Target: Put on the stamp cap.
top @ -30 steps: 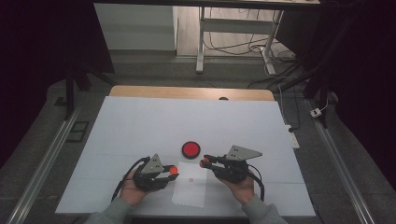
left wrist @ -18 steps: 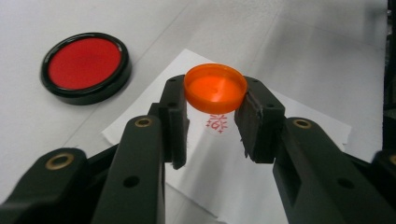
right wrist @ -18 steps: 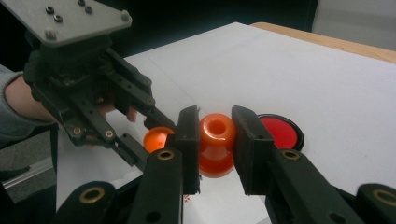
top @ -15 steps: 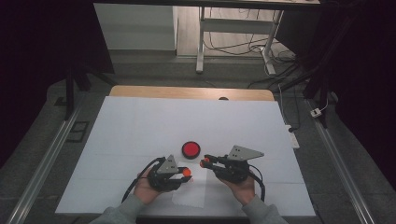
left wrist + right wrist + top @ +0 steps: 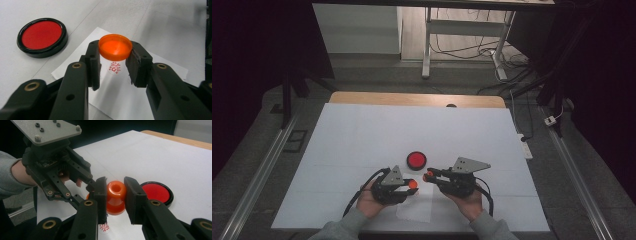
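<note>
1. Cap (image 5: 115, 47) is clamped in the left gripper (image 5: 411, 186), open side up, above the paper (image 5: 117, 100) w/ a red stamp mark (image 5: 115, 67).
2. Stamp (image 5: 116, 197) is clenched in the right gripper (image 5: 430, 176), axis approx. level.
3. Cap lies just beside the stamp; ink pad (image 5: 416, 160) sits beyond both.

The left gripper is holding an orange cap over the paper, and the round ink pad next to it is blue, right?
Not quite: the ink pad is red, not blue, as the left gripper view shows. The rest holds: the left gripper grips the orange cap above the paper, and the pad lies beside it.
</note>
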`<state>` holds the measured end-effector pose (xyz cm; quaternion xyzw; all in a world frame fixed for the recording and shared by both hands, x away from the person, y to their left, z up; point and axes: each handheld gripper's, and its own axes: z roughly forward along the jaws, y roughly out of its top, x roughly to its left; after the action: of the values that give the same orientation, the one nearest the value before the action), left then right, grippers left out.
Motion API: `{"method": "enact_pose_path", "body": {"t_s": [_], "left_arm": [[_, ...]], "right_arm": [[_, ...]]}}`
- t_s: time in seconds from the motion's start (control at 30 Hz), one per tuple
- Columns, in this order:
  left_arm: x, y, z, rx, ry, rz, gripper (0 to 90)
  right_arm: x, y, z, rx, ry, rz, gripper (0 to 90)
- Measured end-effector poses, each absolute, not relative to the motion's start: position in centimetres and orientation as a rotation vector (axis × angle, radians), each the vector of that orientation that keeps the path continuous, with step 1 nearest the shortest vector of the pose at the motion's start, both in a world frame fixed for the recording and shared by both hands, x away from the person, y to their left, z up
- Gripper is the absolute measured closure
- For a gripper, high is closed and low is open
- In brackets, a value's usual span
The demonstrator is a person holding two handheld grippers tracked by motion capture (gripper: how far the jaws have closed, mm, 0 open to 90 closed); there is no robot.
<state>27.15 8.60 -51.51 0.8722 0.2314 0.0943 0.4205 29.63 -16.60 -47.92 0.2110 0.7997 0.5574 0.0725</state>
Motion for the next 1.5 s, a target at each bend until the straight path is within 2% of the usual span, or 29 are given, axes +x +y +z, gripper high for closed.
{"method": "enact_pose_path", "body": {"t_s": [1.5], "left_arm": [[26.9, 7.3, -51.5, 2.181, 0.549, 0.242, 64.6]], "right_arm": [[28.9, -14.2, -48.8, 0.561, 2.499, 1.635, 71.9]]}}
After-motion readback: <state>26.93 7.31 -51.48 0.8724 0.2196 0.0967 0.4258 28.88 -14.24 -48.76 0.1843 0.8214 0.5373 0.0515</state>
